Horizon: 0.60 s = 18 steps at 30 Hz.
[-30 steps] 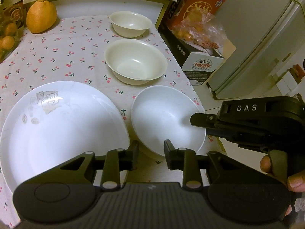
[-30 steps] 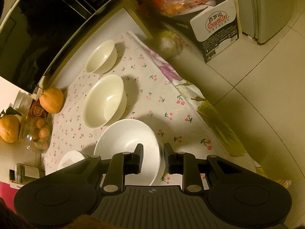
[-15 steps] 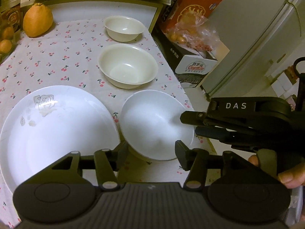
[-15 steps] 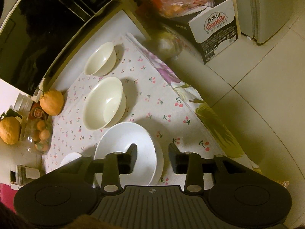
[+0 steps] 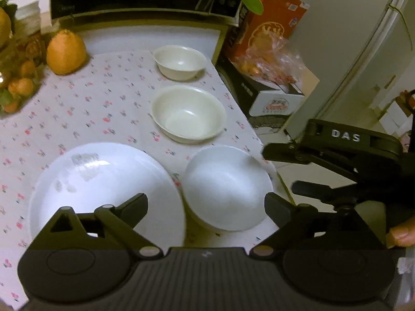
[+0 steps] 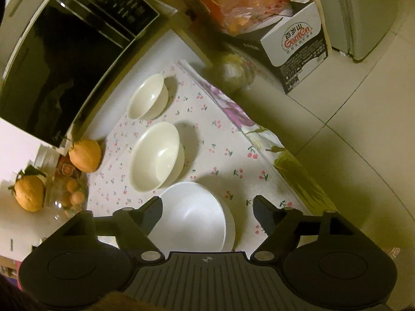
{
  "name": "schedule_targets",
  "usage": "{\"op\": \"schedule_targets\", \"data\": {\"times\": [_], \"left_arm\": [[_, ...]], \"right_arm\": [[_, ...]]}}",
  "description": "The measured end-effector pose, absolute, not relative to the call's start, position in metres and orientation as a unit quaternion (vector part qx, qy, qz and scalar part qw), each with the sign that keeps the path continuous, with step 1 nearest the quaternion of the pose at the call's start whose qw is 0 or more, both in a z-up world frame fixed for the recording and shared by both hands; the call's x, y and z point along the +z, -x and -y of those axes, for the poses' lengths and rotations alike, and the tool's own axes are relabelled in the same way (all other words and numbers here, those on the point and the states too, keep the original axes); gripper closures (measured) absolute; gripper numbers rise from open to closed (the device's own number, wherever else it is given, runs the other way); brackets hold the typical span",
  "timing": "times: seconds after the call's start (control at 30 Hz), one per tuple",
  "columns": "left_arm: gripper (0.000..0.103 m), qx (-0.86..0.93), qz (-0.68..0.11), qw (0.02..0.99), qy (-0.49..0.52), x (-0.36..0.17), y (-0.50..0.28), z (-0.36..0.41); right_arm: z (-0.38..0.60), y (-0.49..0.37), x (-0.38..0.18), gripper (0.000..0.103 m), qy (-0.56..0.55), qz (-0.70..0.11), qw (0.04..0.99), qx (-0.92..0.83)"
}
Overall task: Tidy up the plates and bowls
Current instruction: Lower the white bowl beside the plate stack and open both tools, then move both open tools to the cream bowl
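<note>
A large white plate (image 5: 103, 186) lies at the near left of the cherry-print tablecloth (image 5: 85, 108). A white bowl (image 5: 225, 186) sits to its right near the table edge, also in the right wrist view (image 6: 193, 215). Behind it stand a medium cream bowl (image 5: 188, 114) (image 6: 157, 155) and a small cream bowl (image 5: 180, 62) (image 6: 146, 96). My left gripper (image 5: 206, 204) is open and empty, above the gap between plate and white bowl. My right gripper (image 6: 207, 208) is open and empty over the white bowl; in the left wrist view it (image 5: 280, 171) reaches in from the right.
A microwave (image 6: 64, 59) stands at the table's back. Oranges (image 5: 66, 51) and a glass fruit bowl (image 6: 67, 194) sit at the far left. A cardboard box (image 6: 295, 44) with bagged fruit stands beside the table's right edge, on the tiled floor (image 6: 363, 129).
Both grippers have opened wide from nearly shut. The left gripper has drawn back and up, showing more of the table. The right gripper stays over the white bowl.
</note>
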<state>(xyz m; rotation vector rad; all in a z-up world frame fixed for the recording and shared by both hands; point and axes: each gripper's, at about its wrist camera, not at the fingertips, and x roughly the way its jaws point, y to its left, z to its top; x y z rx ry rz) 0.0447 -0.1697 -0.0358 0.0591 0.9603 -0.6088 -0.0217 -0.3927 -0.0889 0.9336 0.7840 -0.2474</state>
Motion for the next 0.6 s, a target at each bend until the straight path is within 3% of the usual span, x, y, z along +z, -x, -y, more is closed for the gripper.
{"op": "schedule_targets", "data": {"times": [0.23,0.6], "left_arm": [[0.000,-0.273,-0.432,0.858,-0.055,-0.023,-0.058,0.163],[0.000,-0.245,-0.432,0.866,-0.058,-0.016,-0.099,0.161]], "right_arm": [[0.392,0.015,-0.080,0.018,-0.432,-0.368,0.815,-0.122],[0.390,-0.024,-0.061,0.013,-0.414,-0.365,0.828,-0.094]]}}
